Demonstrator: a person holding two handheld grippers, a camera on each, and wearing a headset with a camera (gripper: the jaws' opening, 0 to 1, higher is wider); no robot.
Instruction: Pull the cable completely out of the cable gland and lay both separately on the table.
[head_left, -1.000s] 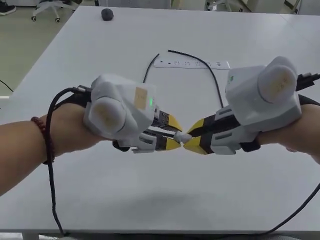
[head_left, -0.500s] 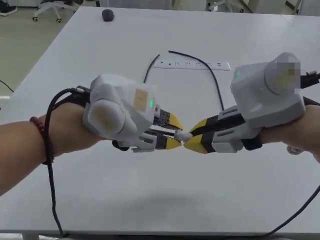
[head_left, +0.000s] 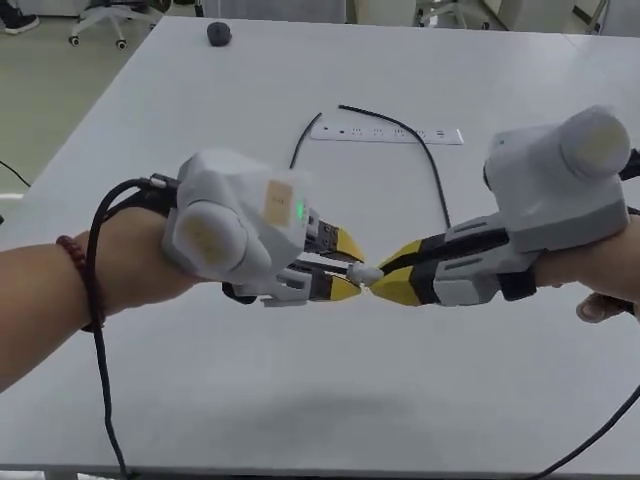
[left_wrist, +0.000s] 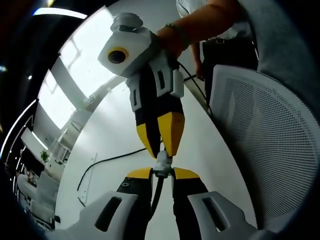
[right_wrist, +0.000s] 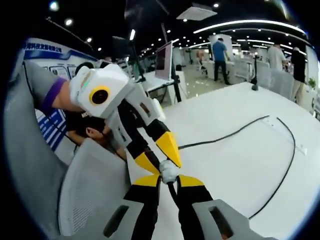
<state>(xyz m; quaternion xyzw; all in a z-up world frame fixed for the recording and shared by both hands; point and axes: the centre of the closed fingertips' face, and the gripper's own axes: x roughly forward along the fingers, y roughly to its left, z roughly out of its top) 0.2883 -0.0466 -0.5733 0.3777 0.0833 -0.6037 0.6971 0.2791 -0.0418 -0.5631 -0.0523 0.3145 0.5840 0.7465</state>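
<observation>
Right tool (head_left: 385, 277) has drifted toward 3 o'clock, yet it and left tool (head_left: 353, 268) stay clamped at the cable gland (head_left: 366, 272); cable (left_wrist: 156, 192) still seated.

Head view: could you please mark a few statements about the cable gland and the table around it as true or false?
1. The cable gland lies by itself on the table. False: it is held up off the table, between the left gripper and the right gripper, whose fingers meet on it.
2. A white power strip lies on the table beyond the grippers. True.
3. The two grippers point the same way, side by side. False: they face each other, tip to tip.
4. A black cord lies on the table by the power strip. True.
</observation>
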